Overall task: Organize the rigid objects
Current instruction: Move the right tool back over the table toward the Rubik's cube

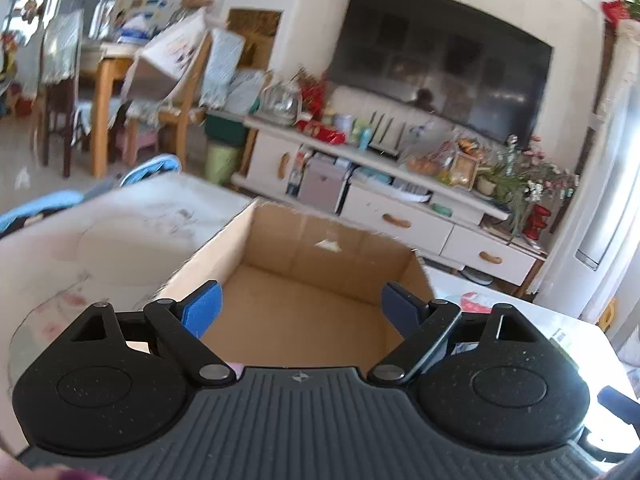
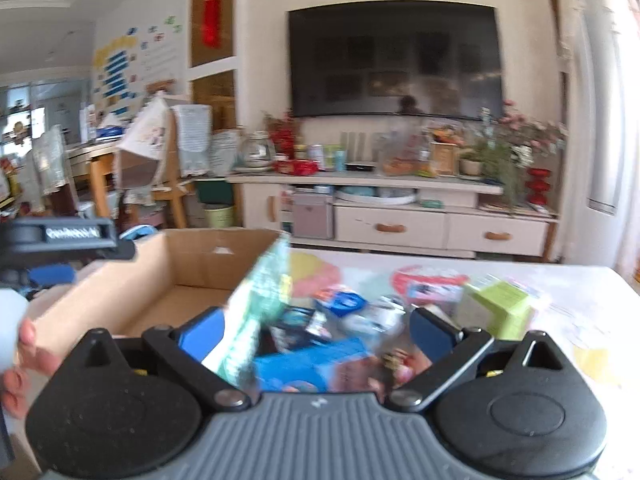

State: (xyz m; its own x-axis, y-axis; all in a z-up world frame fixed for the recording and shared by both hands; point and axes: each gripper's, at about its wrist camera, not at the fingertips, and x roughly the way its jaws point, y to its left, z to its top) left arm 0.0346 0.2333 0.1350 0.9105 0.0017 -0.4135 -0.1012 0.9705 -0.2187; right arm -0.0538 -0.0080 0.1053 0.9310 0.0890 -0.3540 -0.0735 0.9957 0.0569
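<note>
- Directly ahead of the left tool (image 1: 302,306), whose blue pads stand wide apart around nothing, an open cardboard box (image 1: 320,248) sits on the pale table (image 1: 100,240).
- Further right, the right tool (image 2: 316,332) also gapes; a blurred green packet (image 2: 260,304) stands tilted just by its left pad, contact unclear.
- Beyond it, a jumble of small packages (image 2: 348,304) and a green carton (image 2: 500,304) lies beside the box.

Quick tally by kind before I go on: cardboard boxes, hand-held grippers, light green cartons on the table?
cardboard box: 1
hand-held gripper: 2, the left hand-held gripper and the right hand-held gripper
light green carton: 1
Total: 4
The pile is too blurred to count.
</note>
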